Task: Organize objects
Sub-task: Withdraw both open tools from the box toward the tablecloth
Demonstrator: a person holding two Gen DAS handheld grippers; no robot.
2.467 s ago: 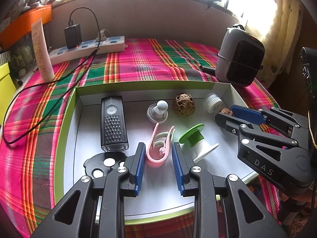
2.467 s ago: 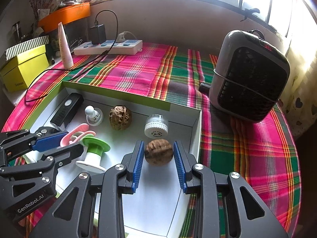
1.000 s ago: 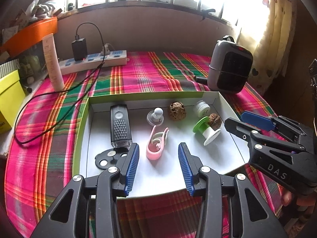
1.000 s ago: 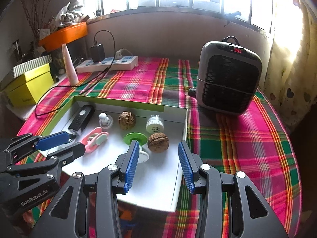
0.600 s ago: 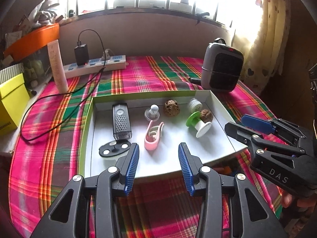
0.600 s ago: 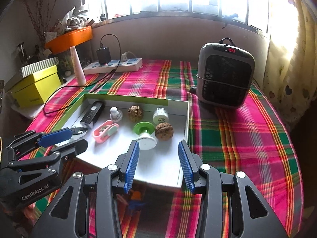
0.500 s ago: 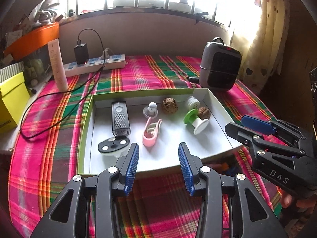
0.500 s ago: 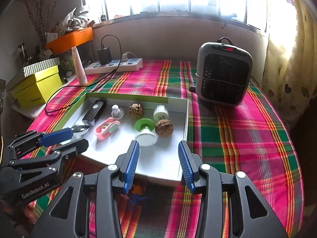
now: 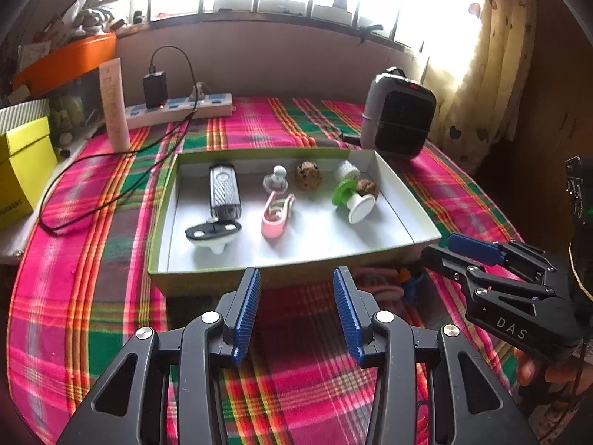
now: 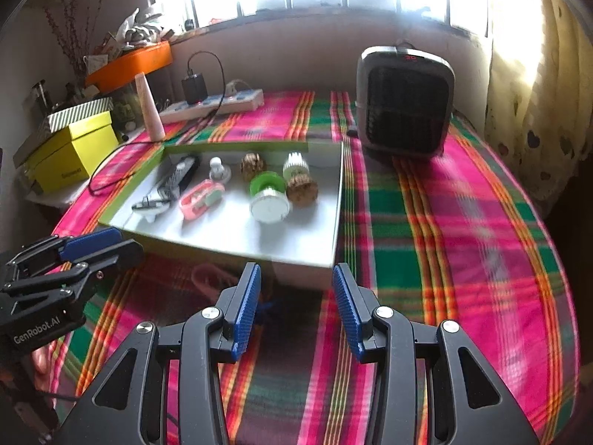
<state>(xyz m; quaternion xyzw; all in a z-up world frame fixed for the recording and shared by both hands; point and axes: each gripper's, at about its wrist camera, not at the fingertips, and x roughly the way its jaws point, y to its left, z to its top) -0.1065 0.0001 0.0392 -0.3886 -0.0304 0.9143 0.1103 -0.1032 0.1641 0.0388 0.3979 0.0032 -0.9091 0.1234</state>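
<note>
**Operator:** Where do my tools stand against the box edge?

**Inspector:** Your left hand-held gripper (image 9: 296, 311) is released, jaws spread and holding nothing, above the plaid cloth just short of the near wall of the box (image 9: 296, 274). Your right hand-held gripper (image 10: 296, 309) is likewise released and carrying nothing, facing the box's near right corner. Each shows in the other's view, off to the side and apart from the box.

**Operator:** And the objects?

**Inspector:** All lie inside the box, toward its far half. From the left view: black remote (image 9: 224, 194) at the left, a black-and-white disc piece (image 9: 213, 233) touching its near end, a pink clip (image 9: 276, 215) in the middle, a white knob (image 9: 276, 181) and a walnut (image 9: 307, 175) behind it. At the right, a green-and-white spool (image 9: 352, 198) lies tipped on its side against a second walnut (image 9: 367, 187), with a white cap (image 9: 346, 170) behind. The near half of the box floor is bare.

**Operator:** Room around it?

**Inspector:** You have open cloth on the surface (image 10: 463, 230) right of the box. A grey heater (image 10: 406, 105) stands near the far right corner. A power strip (image 9: 178, 111) with a plugged adapter lies along the back, its cable looping left of the box. Pink and blue items show just below the box's near wall, too blurred to identify.
</note>
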